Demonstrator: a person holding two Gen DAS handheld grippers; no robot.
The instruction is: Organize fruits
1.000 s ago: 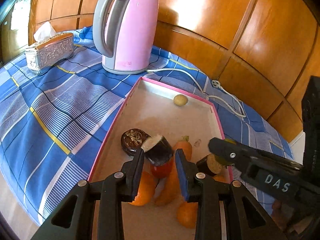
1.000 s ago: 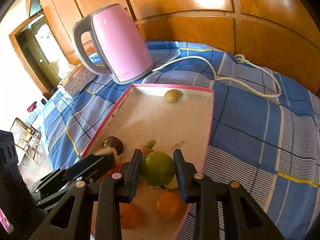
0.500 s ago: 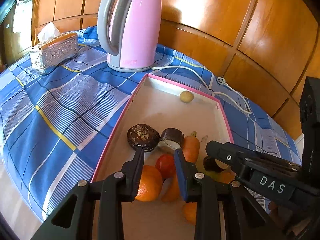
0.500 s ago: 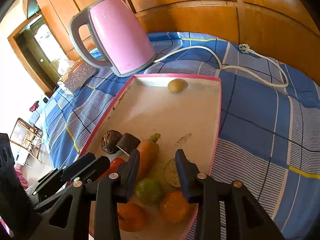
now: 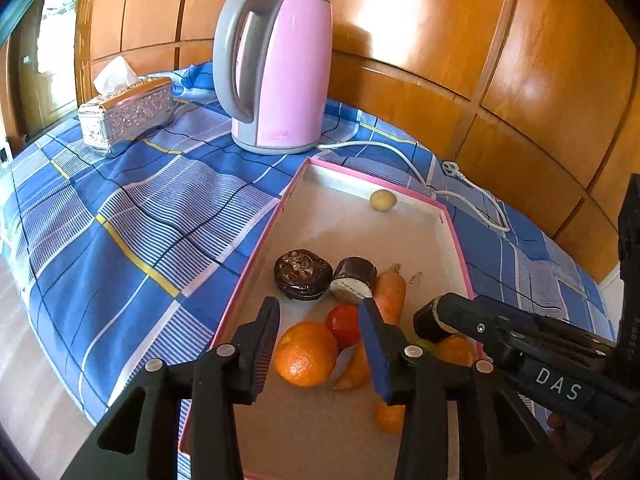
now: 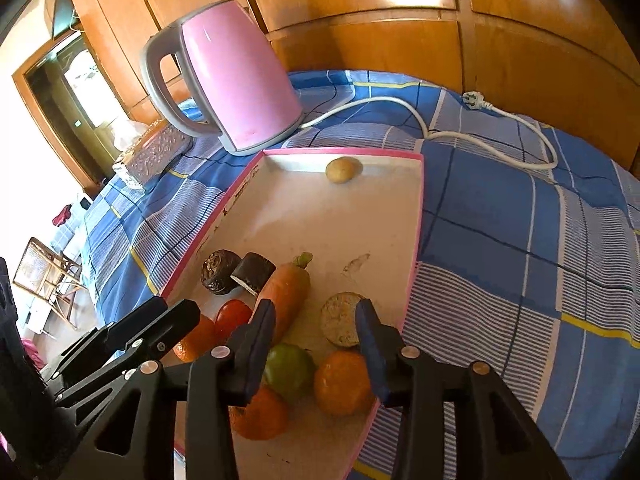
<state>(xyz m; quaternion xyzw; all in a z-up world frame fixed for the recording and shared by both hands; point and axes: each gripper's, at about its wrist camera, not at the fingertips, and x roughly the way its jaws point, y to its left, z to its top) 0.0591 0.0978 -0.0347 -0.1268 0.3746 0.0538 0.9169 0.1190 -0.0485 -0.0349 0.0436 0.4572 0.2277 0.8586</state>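
Fruit: we see it heaped at the tray's [image 5: 256, 258] six o'clock end.
Left gripper [image 5: 318, 344]: jaws opening, clamping nothing, above the orange [image 5: 306, 354].
Right gripper [image 6: 316, 344]: jaws opening, empty, above the green fruit [image 6: 289, 370].
Handling: we judge the orange firm, round, roll-prone; take it across its middle.

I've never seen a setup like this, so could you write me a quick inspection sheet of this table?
Surface: blue checked tablecloth.
Job's things: pink-rimmed white tray holding oranges, long orange carrot, red tomato, green fruit, small yellowish round fruit alone at the far end.
Clutter: pink electric kettle, silver tissue box.
Tongs: left tongs and right tongs opening, empty, over the fruit.
Cables: white kettle cord, unplugged.
Surroundings: wooden wall panels.
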